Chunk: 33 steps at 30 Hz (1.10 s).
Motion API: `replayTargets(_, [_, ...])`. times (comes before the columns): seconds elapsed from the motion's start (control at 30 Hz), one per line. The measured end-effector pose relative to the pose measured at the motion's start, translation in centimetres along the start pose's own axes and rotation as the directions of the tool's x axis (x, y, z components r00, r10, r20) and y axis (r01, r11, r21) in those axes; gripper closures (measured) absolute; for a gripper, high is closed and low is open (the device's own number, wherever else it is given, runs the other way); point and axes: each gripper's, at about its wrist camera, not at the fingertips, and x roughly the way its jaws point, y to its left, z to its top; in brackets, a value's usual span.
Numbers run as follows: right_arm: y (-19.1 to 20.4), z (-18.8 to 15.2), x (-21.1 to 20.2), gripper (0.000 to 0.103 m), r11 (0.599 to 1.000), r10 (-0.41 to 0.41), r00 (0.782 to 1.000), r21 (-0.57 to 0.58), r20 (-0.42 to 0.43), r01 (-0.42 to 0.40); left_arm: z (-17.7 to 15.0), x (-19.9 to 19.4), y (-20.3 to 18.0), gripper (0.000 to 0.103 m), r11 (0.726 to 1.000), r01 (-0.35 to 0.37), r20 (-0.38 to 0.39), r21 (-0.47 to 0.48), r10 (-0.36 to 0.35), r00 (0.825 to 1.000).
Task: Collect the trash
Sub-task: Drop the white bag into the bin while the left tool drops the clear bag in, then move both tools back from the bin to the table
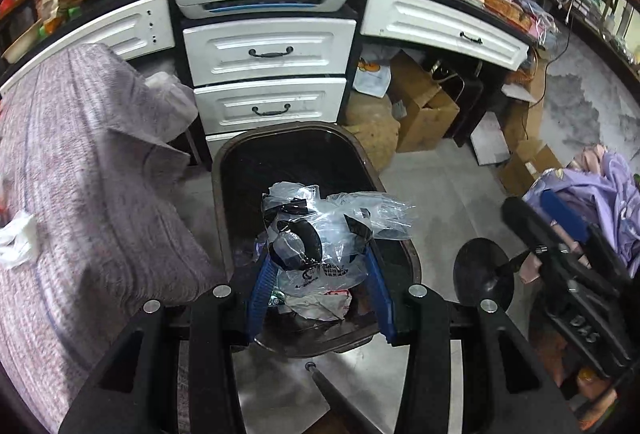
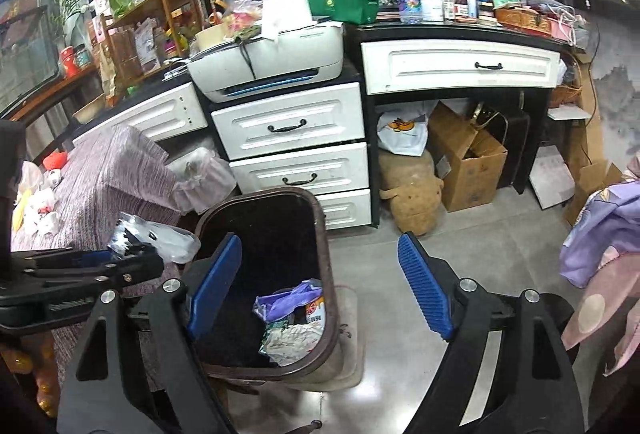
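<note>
My left gripper [image 1: 320,286] is shut on a crumpled clear plastic bag [image 1: 324,230] with black print and holds it over the open brown trash bin [image 1: 224,170]. Paper scraps [image 1: 320,304] lie in the bin below the bag. In the right wrist view the same bag [image 2: 156,238] hangs from the left gripper at the bin's left rim [image 2: 208,218]. My right gripper [image 2: 320,290] is open and empty, above the bin's right side, over purple plastic [image 2: 288,300] and wrappers [image 2: 292,340] inside.
A table with a purple-grey cloth [image 1: 80,174] stands left of the bin, with white scraps [image 1: 16,242] on it. White drawers [image 2: 292,138] and a printer [image 2: 272,62] are behind. Cardboard boxes [image 2: 468,158] sit under the desk. Purple fabric [image 2: 604,230] lies right.
</note>
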Motion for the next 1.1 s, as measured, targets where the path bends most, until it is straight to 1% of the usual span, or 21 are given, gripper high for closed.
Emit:
replayTargets(0.07, [-0.3,0.0,-0.1,0.023,1.0,-0.004,1.0,0.008,0.0,0.004,0.1,0.6,-0.1,0.06,1.0,0.009,-0.016,0.001,-0.009,1.0])
replayTargets(0.17, [-0.6,0.0,-0.1,0.023,1.0,-0.011,1.0,0.016,-0.002,0.011,0.3,1.3,-0.2,0.053,1.0,0.012,-0.035,-0.009,-0.013,0.999])
replayTargets(0.23, [-0.6,-0.1,-0.1,0.023,1.0,-0.007,1.0,0.019,-0.008,0.007,0.3,1.6,-0.2,0.038,1.0,-0.002,-0.034,-0.012,0.002,0.999])
replayTargets(0.33, [-0.7,-0.1,0.0,0.022,1.0,-0.007,1.0,0.023,-0.008,0.008,0.3,1.6,-0.2,0.028,1.0,0.005,-0.031,-0.01,-0.006,1.0])
replayTargets(0.37, [-0.7,-0.1,0.0,0.022,1.0,-0.008,1.0,0.026,-0.01,0.008,0.2,1.6,-0.3,0.026,1.0,0.008,-0.032,-0.005,-0.008,0.999])
replayTargets(0.43, [-0.7,-0.1,-0.1,0.022,1.0,-0.007,1.0,0.028,-0.01,0.007,0.1,1.6,-0.4,0.02,1.0,-0.003,-0.028,0.006,0.004,1.0])
replayTargets(0.53, [-0.7,-0.1,-0.1,0.022,1.0,-0.011,1.0,0.025,-0.008,0.011,-0.3,1.2,-0.4,0.017,1.0,-0.026,-0.014,0.011,0.026,1.0])
replayTargets(0.67, [-0.8,-0.1,-0.1,0.02,0.999,-0.011,1.0,0.033,-0.008,0.012,-0.7,0.2,-0.4,0.017,0.999,-0.034,0.011,0.023,0.033,0.999])
replayTargets(0.73, [-0.8,-0.2,-0.1,0.019,0.999,-0.01,1.0,0.035,-0.008,0.011,-0.9,-0.4,-0.4,0.015,0.999,-0.029,0.028,0.02,0.028,0.999])
replayTargets(0.83, [-0.8,-0.1,-0.2,0.019,0.999,-0.006,1.0,0.037,-0.005,0.006,-1.2,-1.7,-0.3,0.013,0.999,-0.037,0.062,0.017,0.036,0.997])
replayTargets(0.93, [-0.6,0.0,-0.3,0.016,0.999,-0.001,1.0,0.042,0.003,0.001,-1.6,-3.5,0.0,0.011,0.999,-0.039,0.107,0.02,0.036,0.994])
replayTargets(1.1, [-0.1,0.4,-0.7,0.015,0.998,0.03,0.999,0.052,0.012,-0.03,-2.3,-6.2,0.8,0.007,0.999,-0.039,0.164,0.001,0.038,0.986])
